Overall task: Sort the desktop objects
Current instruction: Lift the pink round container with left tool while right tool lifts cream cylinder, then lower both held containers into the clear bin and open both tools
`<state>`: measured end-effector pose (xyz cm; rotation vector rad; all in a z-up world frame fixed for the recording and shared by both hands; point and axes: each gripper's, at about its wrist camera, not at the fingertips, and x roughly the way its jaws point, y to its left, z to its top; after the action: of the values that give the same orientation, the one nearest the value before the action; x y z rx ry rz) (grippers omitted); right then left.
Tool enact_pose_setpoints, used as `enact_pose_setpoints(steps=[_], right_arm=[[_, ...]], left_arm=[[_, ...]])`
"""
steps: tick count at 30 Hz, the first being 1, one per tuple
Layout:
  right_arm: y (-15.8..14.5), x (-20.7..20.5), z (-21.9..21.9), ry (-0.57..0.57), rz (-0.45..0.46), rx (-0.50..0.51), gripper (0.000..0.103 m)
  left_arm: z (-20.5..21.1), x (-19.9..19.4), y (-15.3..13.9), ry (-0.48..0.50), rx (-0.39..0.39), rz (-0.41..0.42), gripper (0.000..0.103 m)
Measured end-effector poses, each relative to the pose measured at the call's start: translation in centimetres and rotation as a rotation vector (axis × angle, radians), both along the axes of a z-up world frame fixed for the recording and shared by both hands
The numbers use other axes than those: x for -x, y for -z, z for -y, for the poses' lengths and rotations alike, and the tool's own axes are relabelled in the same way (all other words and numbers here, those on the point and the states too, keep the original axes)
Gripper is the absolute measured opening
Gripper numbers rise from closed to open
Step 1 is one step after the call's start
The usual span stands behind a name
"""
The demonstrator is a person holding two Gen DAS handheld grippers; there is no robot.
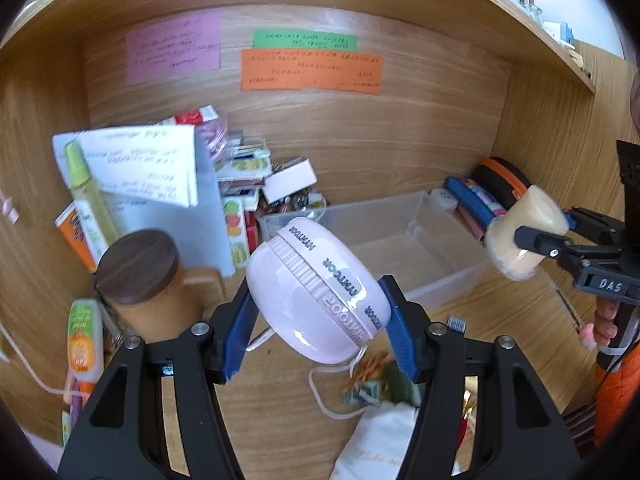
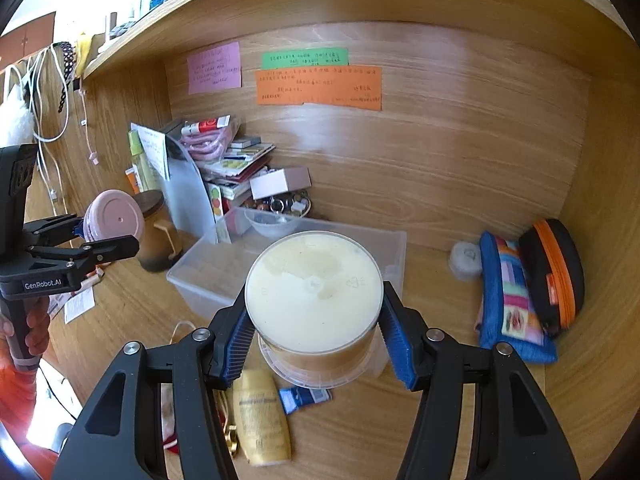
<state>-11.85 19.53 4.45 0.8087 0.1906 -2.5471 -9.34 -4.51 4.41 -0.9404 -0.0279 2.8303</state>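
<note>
Pink oval plastic case with white ribbed band and dark lettering (image 1: pixel 316 292), clamped between blue pads of left gripper (image 1: pixel 318 326), held in air above wooden tabletop (image 1: pixel 280 412); white cord trailing down from case to tabletop. Same case in right wrist view (image 2: pixel 114 216), far left, gripped by left gripper (image 2: pixel 106 236).

Clear round plastic tub with cream-coloured contents (image 2: pixel 314 304), squeezed between blue pads of right gripper (image 2: pixel 316 338), lifted off tabletop (image 2: pixel 440 420), lying on its side with flat end toward camera. Same tub in left wrist view (image 1: pixel 524 232), at right edge, held by right gripper (image 1: pixel 532 236).

Clear rectangular plastic bin (image 1: pixel 396 244) resting on tabletop beyond both held items, against back of wooden alcove; also seen at (image 2: pixel 280 256), just behind tub.

Left of bin: brown mug with dark wooden lid (image 1: pixel 140 276), stack of papers and small boxes, yellow-green spray bottle (image 1: pixel 86 196). Right of bin: blue patchwork fabric pouch (image 2: pixel 508 300) touching black zip case with orange trim (image 2: pixel 554 272). On back wall: pink note (image 1: pixel 174 52), green note (image 1: pixel 304 40), orange note (image 1: pixel 310 70).

Below right gripper on tabletop: yellow squeeze tube (image 2: pixel 262 416), small blue packet (image 2: pixel 304 398) just beside it.
</note>
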Motion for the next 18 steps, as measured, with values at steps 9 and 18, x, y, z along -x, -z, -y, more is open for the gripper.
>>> enact_pose_setpoints(steps=[9,18], right_arm=[[0.6,4.4,2.0,-0.04,0.04,-0.035,0.054],[3.8,8.7,3.4,-0.044,0.125,-0.083,0.054]], left_arm=[[-1.0,5.1,-0.4,0.029,-0.009,0.029,0.06],[-2.0,10.2,2.6,0.074,0.007,0.133,0.059]])
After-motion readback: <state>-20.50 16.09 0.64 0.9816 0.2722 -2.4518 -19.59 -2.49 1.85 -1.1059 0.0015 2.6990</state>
